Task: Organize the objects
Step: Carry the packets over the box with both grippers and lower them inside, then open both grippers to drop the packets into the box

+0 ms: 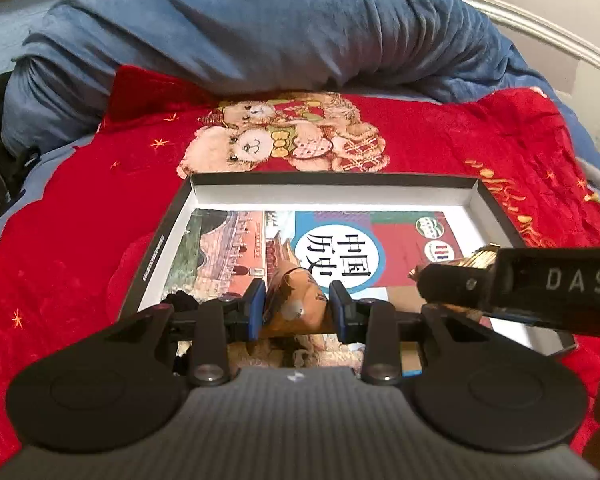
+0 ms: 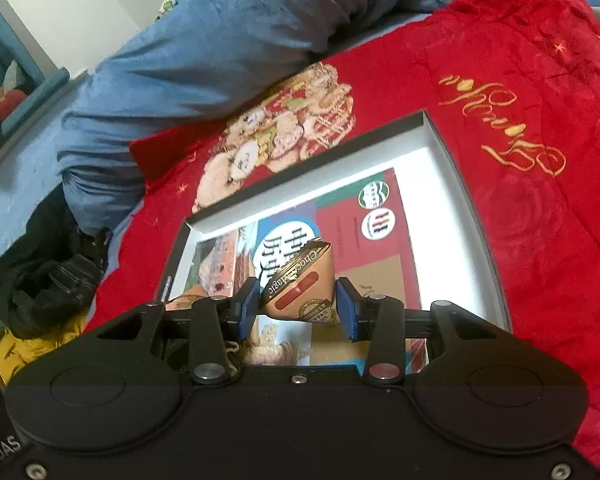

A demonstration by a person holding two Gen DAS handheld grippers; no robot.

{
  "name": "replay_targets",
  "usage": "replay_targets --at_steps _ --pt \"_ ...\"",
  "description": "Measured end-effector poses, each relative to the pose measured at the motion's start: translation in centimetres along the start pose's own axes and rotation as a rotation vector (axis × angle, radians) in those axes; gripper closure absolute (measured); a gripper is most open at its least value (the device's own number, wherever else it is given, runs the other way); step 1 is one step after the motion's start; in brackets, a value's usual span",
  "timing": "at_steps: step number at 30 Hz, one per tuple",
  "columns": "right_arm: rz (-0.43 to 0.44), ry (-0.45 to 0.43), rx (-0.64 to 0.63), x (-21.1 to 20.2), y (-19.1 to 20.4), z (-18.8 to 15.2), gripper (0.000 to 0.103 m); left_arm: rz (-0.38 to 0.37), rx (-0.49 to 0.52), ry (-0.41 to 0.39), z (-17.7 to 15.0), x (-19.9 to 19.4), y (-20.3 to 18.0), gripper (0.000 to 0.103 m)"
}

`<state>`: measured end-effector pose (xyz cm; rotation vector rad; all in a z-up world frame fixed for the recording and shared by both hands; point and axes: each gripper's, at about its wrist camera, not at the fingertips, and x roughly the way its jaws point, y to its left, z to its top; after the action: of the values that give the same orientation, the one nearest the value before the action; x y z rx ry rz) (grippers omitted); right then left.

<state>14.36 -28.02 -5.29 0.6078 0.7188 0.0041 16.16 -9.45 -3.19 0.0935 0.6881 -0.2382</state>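
Clamping snack packets w/ both: my left hand-held gripper (image 1: 298,306) on brown packet (image 1: 296,300), right hand-held gripper (image 2: 298,306) on Choco Magic packet (image 2: 300,284), over box (image 1: 332,192).

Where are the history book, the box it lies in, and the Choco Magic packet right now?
history book (image 1: 340,258): left wrist view, on the white title circle.
box (image 1: 332,192): left wrist view, on the far inner wall.
Choco Magic packet (image 2: 300,288): right wrist view, on its tan face, between the right gripper's fingers.

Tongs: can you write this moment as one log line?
left tongs: shut on snack packet | right tongs: shut on chocolate packet | both above box
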Motion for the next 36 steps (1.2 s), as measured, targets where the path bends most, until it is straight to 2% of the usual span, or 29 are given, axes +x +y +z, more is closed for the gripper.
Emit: replay_targets --at_steps 8,14,25,27,28,29,33,36 --pt "-0.016 0.004 -0.017 0.3 0.5 -0.3 0.063 -0.004 -0.008 0.026 0.2 0.5 0.0 0.065" --pt "-0.021 0.019 -0.012 0.6 0.4 -0.4 0.063 -0.035 -0.019 0.049 0.0 0.9 0.1 0.065" --pt "-0.054 0.089 0.014 1.5 -0.2 -0.5 0.063 -0.066 0.008 0.089 -0.5 1.8 -0.2 0.063" --pt "-0.063 0.100 0.010 1.7 -0.3 -0.4 0.063 -0.078 0.012 0.091 -0.5 1.9 -0.2 0.061" --pt "-0.068 0.102 0.008 1.8 -0.3 -0.4 0.063 -0.088 0.012 0.094 -0.5 1.9 -0.1 0.052" --pt "-0.072 0.104 0.006 1.9 -0.3 -0.4 0.063 -0.095 0.009 0.095 -0.5 2.0 0.0 0.049" --pt "-0.062 0.119 0.006 1.9 -0.4 -0.3 0.061 -0.124 0.000 0.105 -0.3 2.0 0.4 0.047" --pt "-0.045 0.114 0.024 1.5 -0.6 -0.1 0.058 -0.148 -0.029 0.128 0.1 1.8 1.1 0.036"
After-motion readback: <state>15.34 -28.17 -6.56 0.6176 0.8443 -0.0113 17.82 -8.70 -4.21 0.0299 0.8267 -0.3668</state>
